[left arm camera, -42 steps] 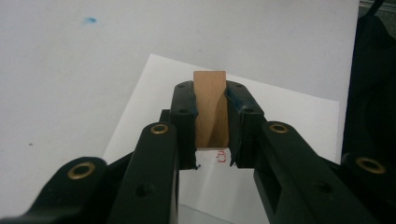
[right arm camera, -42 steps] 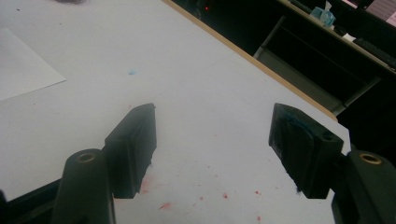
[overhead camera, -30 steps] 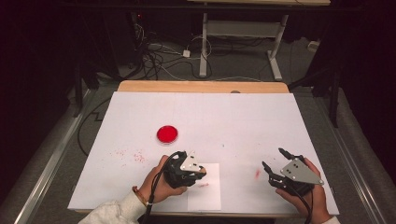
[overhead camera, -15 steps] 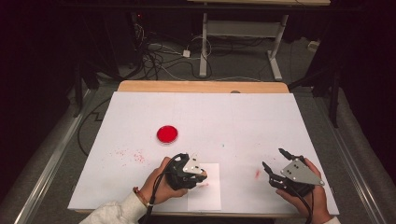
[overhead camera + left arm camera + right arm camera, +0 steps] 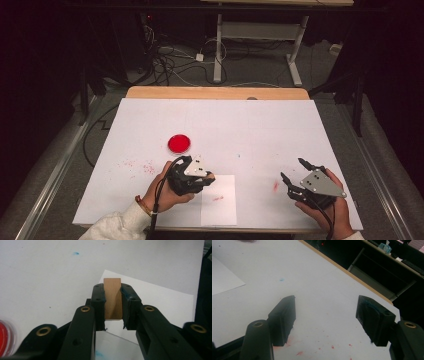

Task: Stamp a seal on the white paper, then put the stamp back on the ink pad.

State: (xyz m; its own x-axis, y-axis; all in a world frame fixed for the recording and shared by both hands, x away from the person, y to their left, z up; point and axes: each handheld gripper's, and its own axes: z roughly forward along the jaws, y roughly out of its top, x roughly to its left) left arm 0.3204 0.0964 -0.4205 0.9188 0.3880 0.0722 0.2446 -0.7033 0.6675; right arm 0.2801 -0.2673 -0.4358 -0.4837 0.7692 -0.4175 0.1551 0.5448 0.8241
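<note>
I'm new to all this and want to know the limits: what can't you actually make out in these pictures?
- Wooden block, left gripper view: its sides are covered by the left gripper; its underside faces away.
- Same block, high view: hidden under the gripper's grey plate.
- Red dish, left gripper view: cut off by the left edge.
- Right gripper, right gripper view: jaw bases cut off at the bottom.

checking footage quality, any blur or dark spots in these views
High view: the table is evenly lit, the surroundings almost black. Left gripper view: the wooden block looks fairly sharp, the red dish soft at the edge. Right gripper view: near jaws slightly soft.
</note>
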